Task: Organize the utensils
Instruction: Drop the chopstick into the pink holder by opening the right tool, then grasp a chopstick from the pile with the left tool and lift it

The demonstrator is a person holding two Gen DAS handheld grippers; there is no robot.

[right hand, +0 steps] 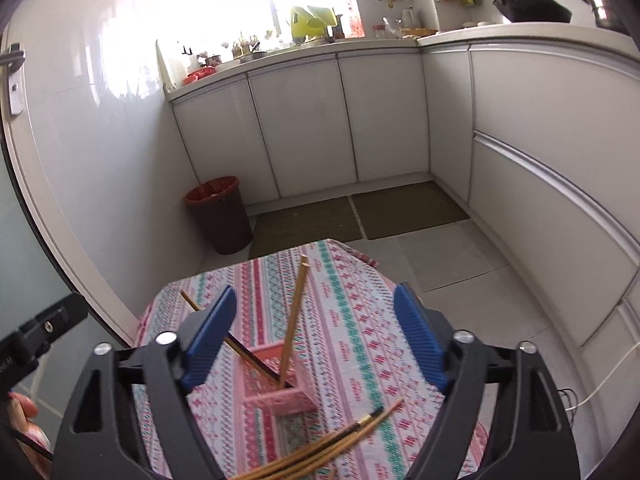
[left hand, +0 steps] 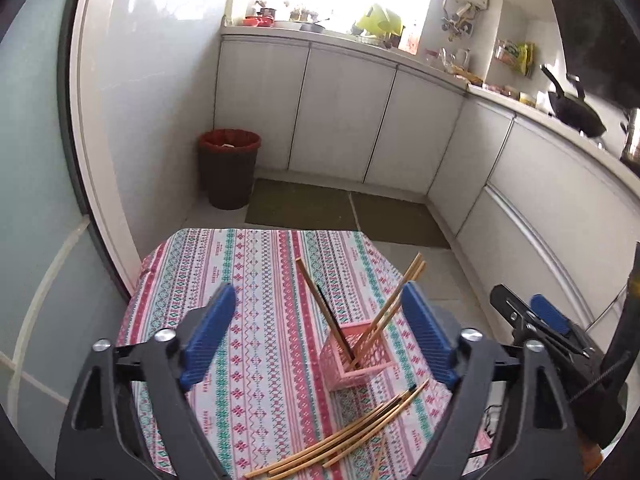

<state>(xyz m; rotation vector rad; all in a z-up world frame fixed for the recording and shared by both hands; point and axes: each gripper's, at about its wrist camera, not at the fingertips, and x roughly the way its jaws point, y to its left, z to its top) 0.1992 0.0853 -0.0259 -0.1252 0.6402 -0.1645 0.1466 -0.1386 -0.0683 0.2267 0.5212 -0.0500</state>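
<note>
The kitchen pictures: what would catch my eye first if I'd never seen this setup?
Probably the pink basket on the patterned tablecloth, with chopsticks leaning out of it both ways. More loose chopsticks lie fanned on the cloth nearer the camera. Blue-padded jaws frame each view, wide open and holding nothing, and a red-lined bin stands on the floor beyond.

A patterned tablecloth [left hand: 256, 320] carries a pink basket [left hand: 360, 360] and loose chopsticks [left hand: 344, 436].
</note>
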